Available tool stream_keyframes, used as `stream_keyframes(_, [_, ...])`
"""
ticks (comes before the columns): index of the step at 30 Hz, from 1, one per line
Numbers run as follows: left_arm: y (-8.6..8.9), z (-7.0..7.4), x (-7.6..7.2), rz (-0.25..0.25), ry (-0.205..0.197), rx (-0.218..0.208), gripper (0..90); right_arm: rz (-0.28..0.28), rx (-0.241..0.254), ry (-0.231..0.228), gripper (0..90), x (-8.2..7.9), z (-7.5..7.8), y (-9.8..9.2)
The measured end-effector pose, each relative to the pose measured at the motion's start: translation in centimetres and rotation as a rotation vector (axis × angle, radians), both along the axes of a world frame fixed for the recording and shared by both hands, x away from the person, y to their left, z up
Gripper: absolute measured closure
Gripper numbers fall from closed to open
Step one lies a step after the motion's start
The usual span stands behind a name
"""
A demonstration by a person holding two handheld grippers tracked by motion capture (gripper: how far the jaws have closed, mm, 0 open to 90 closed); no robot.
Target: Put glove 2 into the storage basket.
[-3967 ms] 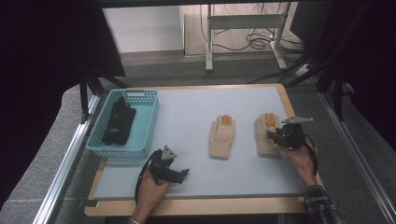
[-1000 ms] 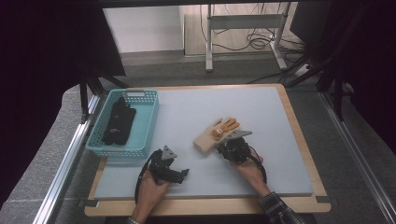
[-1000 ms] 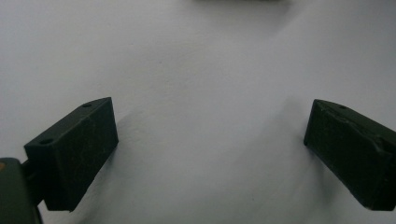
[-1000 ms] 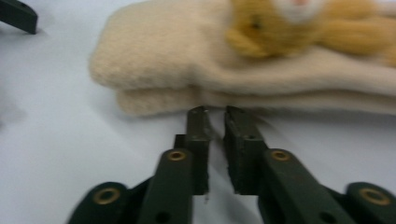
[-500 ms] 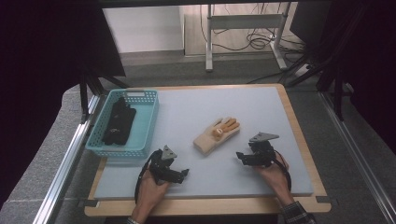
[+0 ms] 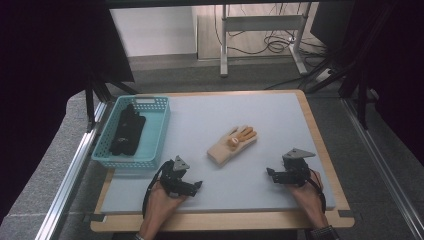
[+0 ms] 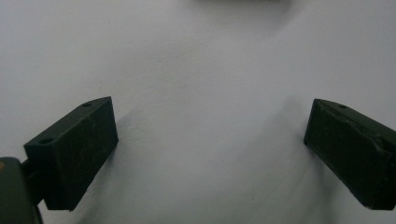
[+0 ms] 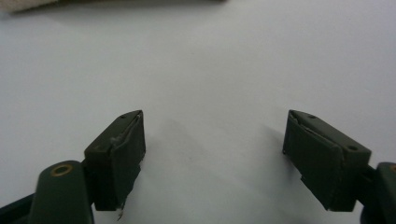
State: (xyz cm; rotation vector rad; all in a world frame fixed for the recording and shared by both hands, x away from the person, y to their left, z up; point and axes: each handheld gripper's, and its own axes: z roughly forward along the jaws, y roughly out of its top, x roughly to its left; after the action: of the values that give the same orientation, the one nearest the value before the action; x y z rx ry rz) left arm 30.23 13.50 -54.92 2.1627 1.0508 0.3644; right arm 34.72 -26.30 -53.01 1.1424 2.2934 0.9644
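- My right gripper sits at lower right of the high view, jaws apart, nothing between them. They have just been opening, with only bare mat showing in the gap in the right gripper view.
- My left gripper is at lower centre-left of the high view, jaws also apart and empty. The left gripper view shows plain mat between the two black blocks.
- Beige gloves lie stacked near the middle of the mat, one on top of the other as far as I can tell. A beige edge at the top left of the right gripper view is probably them.
- Their long axis runs diagonally: cuff toward lower left, fingers toward upper right of the frame.
- From my right gripper the gloves lie up and to the left, apart from it. From my left gripper they lie up and to the right, also apart.
- Judgement: the cuff end points toward my left gripper, which looks about as near to it as the right, maybe nearer. Too close to call firmly.
- Blue basket is at left of the mat, a dark glove inside it, well apart from the beige pair.
- Judgement: the next grab would likely be the cuff end, coming across the long axis.
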Motion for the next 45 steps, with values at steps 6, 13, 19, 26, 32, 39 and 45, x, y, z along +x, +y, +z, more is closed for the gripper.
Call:
stream_keyframes(6, [0.1, 0.2, 0.2, 0.003, 0.015, 0.000, 4.8, -0.012, -0.006, -0.003, 17.5, 0.0, -0.1, 0.0])
stream_keyframes(13, [-0.3, 2.1, 2.3, -0.031, 0.055, -0.028, 7.7, -0.013, -0.004, -0.005, 17.3, 0.0, -0.1, 0.0])
stream_keyframes(19, [-2.6, 4.1, 5.2, -0.086, 0.064, -0.022, 5.9, -0.014, -0.004, -0.005, 17.3, 0.0, -0.1, 0.0])
stream_keyframes(26, [-6.5, 5.8, 8.8, -0.141, 0.069, 0.002, 5.3, -0.014, -0.004, -0.005, 17.3, 0.0, -0.1, 0.0])
stream_keyframes(32, [-9.5, 5.9, 11.9, -0.173, 0.096, -0.006, 5.1, -0.014, -0.004, -0.005, 17.3, 0.0, -0.1, 0.0])
stream_keyframes(39, [-13.0, 4.4, 14.1, -0.181, 0.114, 0.065, 4.5, -0.014, -0.003, -0.004, 17.3, 0.0, -0.1, 0.0])
stream_keyframes(45, [-14.4, 3.1, 14.7, -0.170, 0.117, 0.148, 15.4, -0.014, -0.003, -0.004, 17.3, 0.0, -0.1, 0.0])
